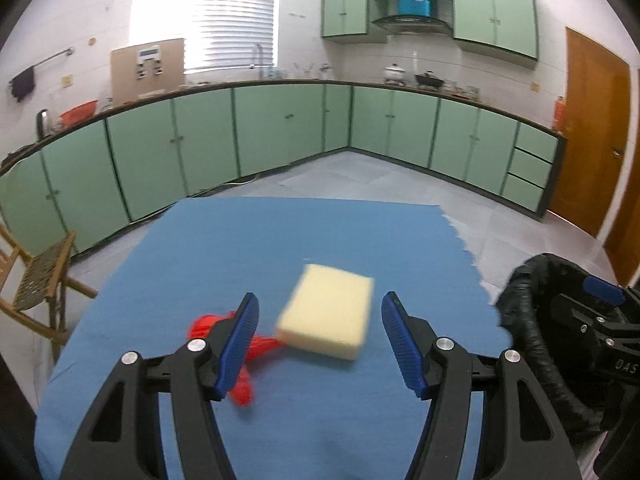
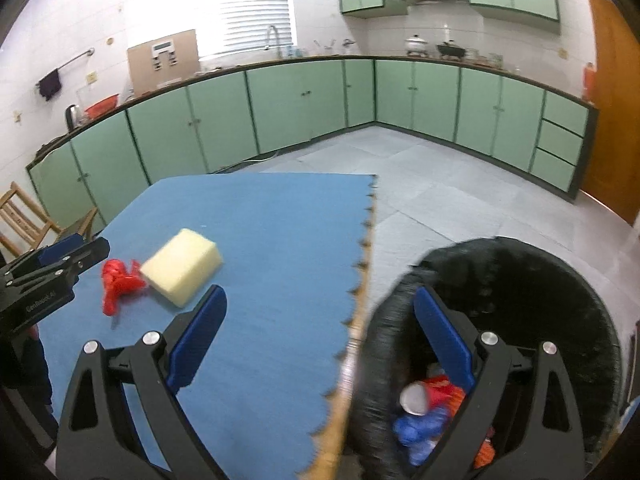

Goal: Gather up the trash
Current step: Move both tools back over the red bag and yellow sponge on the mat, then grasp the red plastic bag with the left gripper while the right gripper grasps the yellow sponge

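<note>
Left wrist view. Two pieces of trash remain on the blue tabletop (image 1: pixel 280 240): a yellow sponge (image 1: pixel 326 312) and a red crumpled wrapper (image 1: pixel 240 356). The wrapper touches the sponge at its 8 o'clock corner. The left hand-held gripper (image 1: pixel 318 340) is released, with nothing between its pads. It is pitched downward toward the tabletop, and the sponge appears in the gap between its fingers. Whether the fingers are down at the sponge's level cannot be told. The wrapper is partly hidden behind the left finger. A black trash bag (image 1: pixel 528 320) appears at 3 o'clock, with the other tool inside its rim.

Right wrist view. The right hand-held gripper (image 2: pixel 316 336) is released and empty. It straddles the tabletop edge, with its right finger inside the mouth of the trash bag (image 2: pixel 540 280). The bag already holds collected trash (image 2: pixel 424 412): blue and red wrappers and a pale round item. The sponge (image 2: pixel 182 266) and wrapper (image 2: pixel 118 286) lie at 10 o'clock, near the left hand-held gripper (image 2: pixel 60 264).

Judgement: the task is partly complete; two items remain to be picked up.
</note>
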The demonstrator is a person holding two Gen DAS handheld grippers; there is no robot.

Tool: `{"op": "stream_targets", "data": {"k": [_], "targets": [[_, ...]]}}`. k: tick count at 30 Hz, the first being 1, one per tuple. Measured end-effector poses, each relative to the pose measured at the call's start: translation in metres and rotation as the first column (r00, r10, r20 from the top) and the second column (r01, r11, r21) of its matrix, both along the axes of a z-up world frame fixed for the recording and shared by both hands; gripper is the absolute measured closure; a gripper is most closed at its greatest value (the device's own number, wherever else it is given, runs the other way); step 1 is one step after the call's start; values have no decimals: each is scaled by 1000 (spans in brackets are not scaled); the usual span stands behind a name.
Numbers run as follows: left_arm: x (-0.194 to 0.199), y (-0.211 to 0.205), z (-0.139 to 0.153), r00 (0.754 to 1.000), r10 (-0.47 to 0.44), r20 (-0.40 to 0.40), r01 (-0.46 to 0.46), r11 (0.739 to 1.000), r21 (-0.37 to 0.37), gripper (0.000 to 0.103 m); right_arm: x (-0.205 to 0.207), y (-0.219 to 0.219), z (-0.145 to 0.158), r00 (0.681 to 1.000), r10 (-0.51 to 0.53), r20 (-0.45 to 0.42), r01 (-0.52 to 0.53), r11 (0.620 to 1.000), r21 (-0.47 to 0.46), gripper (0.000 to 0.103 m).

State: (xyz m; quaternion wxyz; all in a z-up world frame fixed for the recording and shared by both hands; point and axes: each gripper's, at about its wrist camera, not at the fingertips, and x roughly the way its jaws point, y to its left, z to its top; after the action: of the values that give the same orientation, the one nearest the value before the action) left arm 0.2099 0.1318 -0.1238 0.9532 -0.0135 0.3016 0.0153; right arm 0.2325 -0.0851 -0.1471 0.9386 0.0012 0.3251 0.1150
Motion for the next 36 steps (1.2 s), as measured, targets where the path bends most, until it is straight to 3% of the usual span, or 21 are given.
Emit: {"op": "stream_targets", "data": {"k": [10, 27, 29, 31, 36], "targets": [[11, 50, -30, 994, 98, -52, -98, 995, 11, 40, 23, 53, -21, 997, 69, -26, -70, 998, -3, 11], [50, 70, -78, 982, 102, -161, -107, 994, -25, 41, 52, 92, -42, 991, 117, -60, -117, 993, -6, 11], [52, 70, -79, 982, 105, -156, -109, 994, -17, 53, 53, 98, -43, 990, 130, -56, -131, 991, -12, 11], [53, 71, -80, 982, 111, -155, -113, 994, -2, 71, 54, 105, -45, 987, 149, -56, -149, 989, -8, 11], [49, 79, -79, 984, 116, -136, -119, 993, -12, 83, 56, 129, -55, 979, 190, -74, -190, 982, 2, 11]]}}
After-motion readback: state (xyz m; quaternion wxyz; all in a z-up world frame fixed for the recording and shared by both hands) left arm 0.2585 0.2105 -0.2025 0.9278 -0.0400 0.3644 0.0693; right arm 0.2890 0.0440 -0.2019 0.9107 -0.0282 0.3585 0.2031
